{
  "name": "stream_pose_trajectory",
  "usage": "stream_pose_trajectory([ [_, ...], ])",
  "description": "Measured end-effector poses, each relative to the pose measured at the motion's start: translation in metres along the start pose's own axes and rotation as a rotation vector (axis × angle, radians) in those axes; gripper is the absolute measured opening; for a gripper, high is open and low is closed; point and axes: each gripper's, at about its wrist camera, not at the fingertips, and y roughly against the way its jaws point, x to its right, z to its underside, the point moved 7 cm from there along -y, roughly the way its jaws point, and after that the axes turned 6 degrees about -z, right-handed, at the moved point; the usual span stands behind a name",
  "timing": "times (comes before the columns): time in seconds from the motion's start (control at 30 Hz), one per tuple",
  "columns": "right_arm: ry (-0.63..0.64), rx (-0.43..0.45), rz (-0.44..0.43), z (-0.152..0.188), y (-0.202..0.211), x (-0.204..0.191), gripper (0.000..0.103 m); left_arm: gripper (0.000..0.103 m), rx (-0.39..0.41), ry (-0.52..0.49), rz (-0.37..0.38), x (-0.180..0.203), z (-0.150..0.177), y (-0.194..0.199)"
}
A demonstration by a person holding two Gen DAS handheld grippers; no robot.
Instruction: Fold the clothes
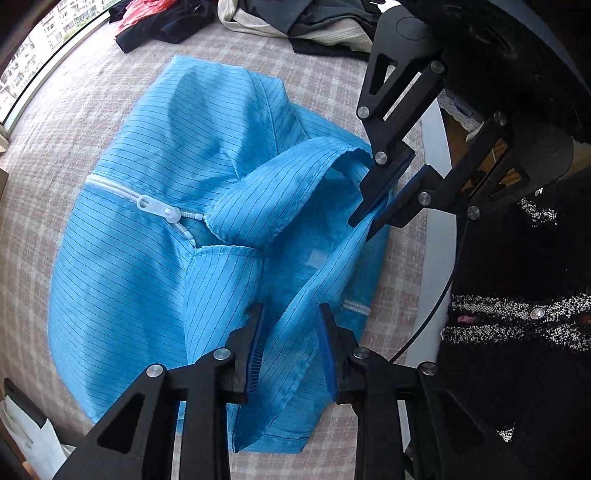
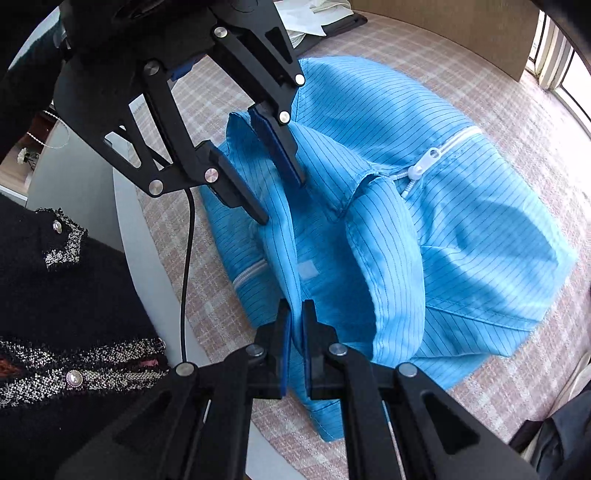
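Blue pinstriped jacket [image 1: 155,258] lies on my checked desk [image 1: 55,155] near its front edge; my right gripper [image 2: 297,350] has its jaws clamped on a raised fold; my left gripper [image 1: 291,347] straddles that same fold, jaws apart, not pinching.

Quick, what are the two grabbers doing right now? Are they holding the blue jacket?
Left gripper: jaws partly open, a fold of the blue jacket runs between them, not pinched.
Right gripper: jaws closed on the jacket's edge.

Checked tablecloth [image 1: 74,122], window [image 1: 33,55], black cable [image 2: 186,280], cardboard [image 2: 461,26].
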Motion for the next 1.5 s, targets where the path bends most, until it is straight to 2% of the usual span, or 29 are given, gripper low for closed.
stream_pose_trajectory([
  [0.03, -0.004, 0.007, 0.005, 0.000, 0.002, 0.002, 0.006, 0.027, 0.001, 0.011, 0.010, -0.002, 0.001, 0.000],
  [0.1, -0.011, 0.022, 0.014, 0.001, 0.007, 0.007, 0.006, 0.019, 0.008, 0.027, 0.018, -0.003, 0.004, -0.002],
  [0.13, -0.012, 0.026, 0.020, 0.002, 0.008, 0.009, 0.006, 0.008, 0.018, 0.031, 0.021, -0.002, 0.005, -0.002],
  [0.17, -0.008, 0.026, 0.030, 0.002, 0.009, 0.009, 0.006, 0.002, 0.030, 0.043, 0.013, -0.001, 0.001, -0.002],
  [0.27, 0.011, 0.037, 0.069, 0.002, 0.012, 0.007, 0.006, 0.001, 0.092, 0.112, -0.044, -0.002, 0.006, 0.005],
  [0.4, 0.032, 0.093, 0.144, 0.004, 0.020, 0.002, 0.006, 0.001, 0.220, 0.162, -0.119, 0.010, 0.022, 0.021],
  [0.57, 0.059, 0.156, 0.201, 0.018, 0.012, -0.001, 0.006, 0.001, 0.287, 0.285, -0.056, 0.037, 0.049, 0.001],
  [0.67, 0.101, 0.127, 0.239, 0.026, -0.018, -0.010, 0.006, 0.001, 0.314, 0.391, -0.034, 0.032, 0.059, -0.014],
  [0.77, 0.110, 0.092, 0.244, 0.031, -0.035, -0.011, 0.007, 0.002, 0.355, 0.447, -0.027, 0.026, 0.063, -0.018],
  [0.87, 0.109, 0.060, 0.213, 0.032, -0.025, -0.011, 0.010, 0.005, 0.379, 0.471, -0.043, 0.026, 0.066, -0.016],
  [0.93, 0.096, 0.045, 0.140, 0.032, -0.008, -0.015, 0.019, 0.005, 0.397, 0.488, -0.060, 0.029, 0.070, -0.015],
  [1.07, 0.103, 0.082, -0.001, 0.017, 0.039, -0.019, 0.022, 0.005, 0.430, 0.534, -0.092, 0.031, 0.081, -0.017],
  [1.13, 0.162, 0.117, 0.007, -0.001, 0.057, -0.019, 0.029, 0.005, 0.449, 0.574, -0.098, 0.032, 0.087, -0.020],
  [1.23, 0.320, 0.112, 0.084, -0.033, 0.051, -0.027, 0.032, 0.006, 0.481, 0.643, -0.110, 0.036, 0.094, -0.016],
  [1.4, 0.584, 0.002, 0.155, -0.049, -0.012, -0.036, 0.033, 0.007, 0.564, 0.779, -0.122, 0.049, 0.115, 0.008],
  [1.5, 0.672, -0.041, 0.153, -0.045, -0.033, -0.034, 0.033, 0.007, 0.584, 0.855, -0.226, 0.049, 0.125, 0.023],
])
